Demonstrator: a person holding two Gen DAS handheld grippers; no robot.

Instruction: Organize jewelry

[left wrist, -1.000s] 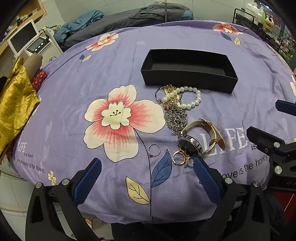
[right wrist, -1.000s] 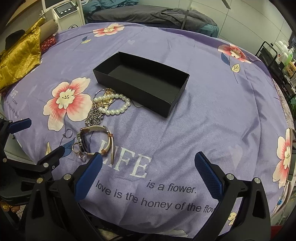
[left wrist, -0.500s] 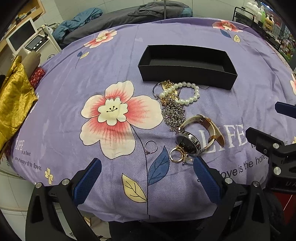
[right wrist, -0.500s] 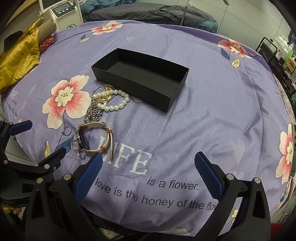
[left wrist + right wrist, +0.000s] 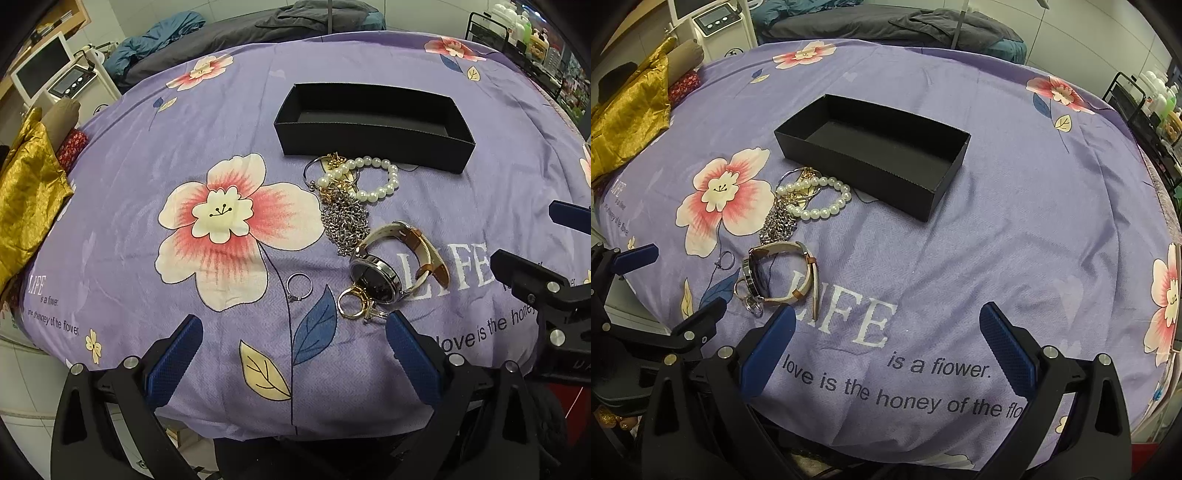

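Both my left gripper (image 5: 291,354) and right gripper (image 5: 886,343) gape wide, holding nothing. At frame centre, the jewelry heap, white pearl bracelet (image 5: 373,177) and tan-strapped wristwatch (image 5: 391,266), lies beside the black rectangular cardboard box (image 5: 373,144).

Both views are evenly and fairly brightly lit by soft indoor light from above, with no hard shadows on the purple bedspread (image 5: 110,206). The black box (image 5: 373,125) throws only a faint shadow along its near wall, and its inside stays dark and lacks detail. Small glints show on the watch face (image 5: 373,277) and the pearl bracelet (image 5: 820,199). Strong fisheye bending curves the bed edge into a dome, and the corners of each frame fall off into black. The middle is sharp, with the printed lettering readable; the background shelves at the upper right and the gold cloth (image 5: 631,110) at the left look softer and stretched
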